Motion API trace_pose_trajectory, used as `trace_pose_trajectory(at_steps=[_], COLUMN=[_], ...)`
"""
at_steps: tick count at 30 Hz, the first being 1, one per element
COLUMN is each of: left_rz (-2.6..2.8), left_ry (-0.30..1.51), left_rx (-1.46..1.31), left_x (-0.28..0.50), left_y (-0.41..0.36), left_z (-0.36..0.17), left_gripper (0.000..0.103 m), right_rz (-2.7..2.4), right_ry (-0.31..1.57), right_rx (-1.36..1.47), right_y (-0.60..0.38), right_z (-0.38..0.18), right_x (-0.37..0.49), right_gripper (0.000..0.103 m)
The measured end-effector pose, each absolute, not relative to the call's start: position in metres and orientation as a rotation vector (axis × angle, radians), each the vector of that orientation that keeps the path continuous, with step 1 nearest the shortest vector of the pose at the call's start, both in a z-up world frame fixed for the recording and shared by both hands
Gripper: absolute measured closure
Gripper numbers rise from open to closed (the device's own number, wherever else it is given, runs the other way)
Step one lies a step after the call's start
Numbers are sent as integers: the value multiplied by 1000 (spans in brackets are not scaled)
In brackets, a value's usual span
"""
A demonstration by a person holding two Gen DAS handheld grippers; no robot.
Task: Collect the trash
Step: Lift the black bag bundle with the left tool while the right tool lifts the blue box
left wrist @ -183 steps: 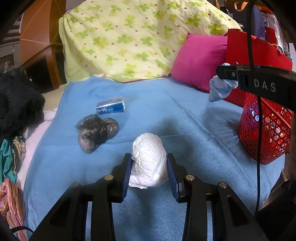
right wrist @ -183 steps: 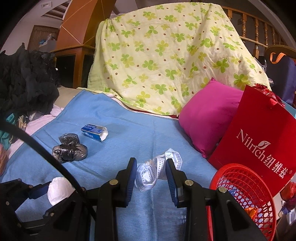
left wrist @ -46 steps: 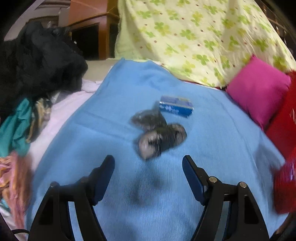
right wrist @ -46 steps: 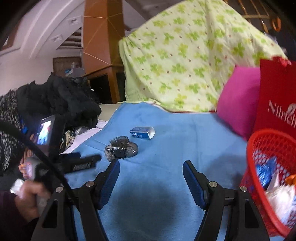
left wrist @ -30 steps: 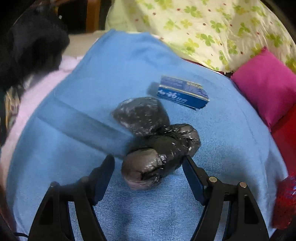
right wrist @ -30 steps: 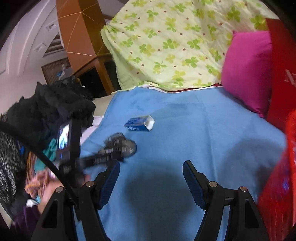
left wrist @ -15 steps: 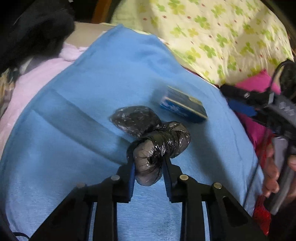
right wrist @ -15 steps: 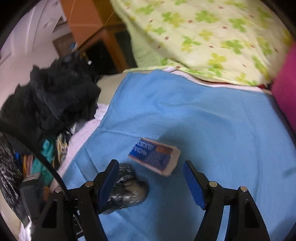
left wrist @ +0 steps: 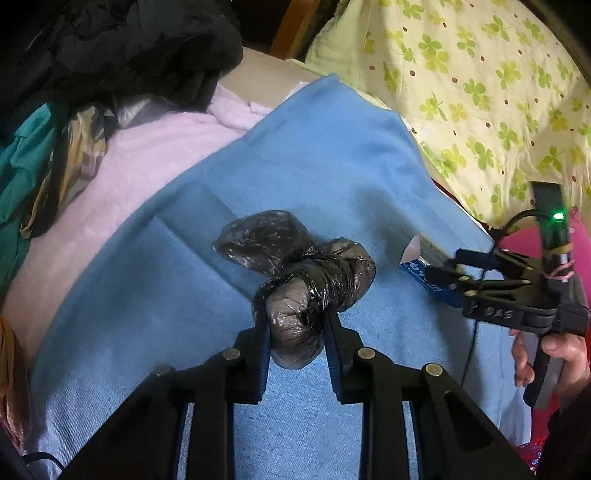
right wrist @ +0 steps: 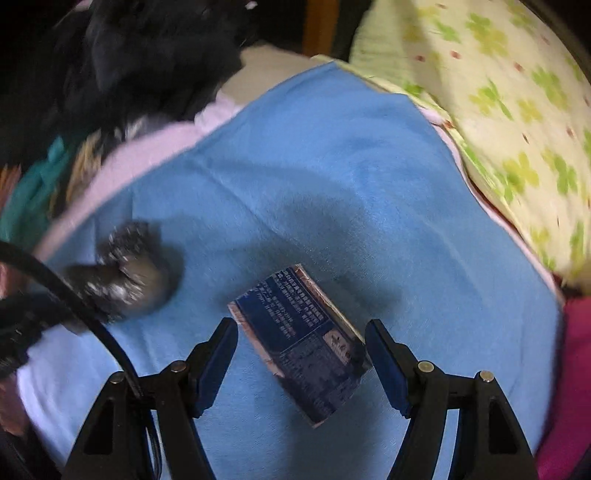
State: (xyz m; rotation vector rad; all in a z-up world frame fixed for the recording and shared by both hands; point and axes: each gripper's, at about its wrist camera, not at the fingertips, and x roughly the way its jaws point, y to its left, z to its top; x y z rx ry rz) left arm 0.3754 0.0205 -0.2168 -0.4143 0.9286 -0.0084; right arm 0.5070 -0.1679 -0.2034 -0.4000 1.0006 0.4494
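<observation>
Where lettered, reads "DAS" on right tool [left wrist: 439, 275], spread wide around blue carton [right wrist: 301, 341], print illegibly small. Left tool [left wrist: 295, 325] clamped on black bag bundle [left wrist: 314, 284]; hand [left wrist: 554, 363] seen from left wrist only.

bed: blue blanket [left wrist: 332, 155] | clover-print quilt [left wrist: 480, 74] | wooden post [left wrist: 291, 26]

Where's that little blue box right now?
The blue box lies on the blue blanket, between the right gripper's open fingers, just right of the black bag bundle.
</observation>
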Motion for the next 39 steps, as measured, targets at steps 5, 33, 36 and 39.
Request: trace_pose_trajectory(at_steps=[5,33,36,39], left_rz=[1,-170,-209,-277], left_ry=[931,729,719,709], left_rx=[-405,-250,-205,-160], left_x=[374,337,324,295], left_y=[22,-27,-45,-64], left_z=[-217,-173,-171,-170], left_gripper=[75,75,75,75], right_rz=[437,235,196,165], right_ry=[1022,820,786,767], right_rx=[-513,187,228,265], right_y=[-156,-268,-286,-304], right_z=[-222,-187,-182,-175], right_x=[515,294,243,197], right_gripper=[27,65,65,65])
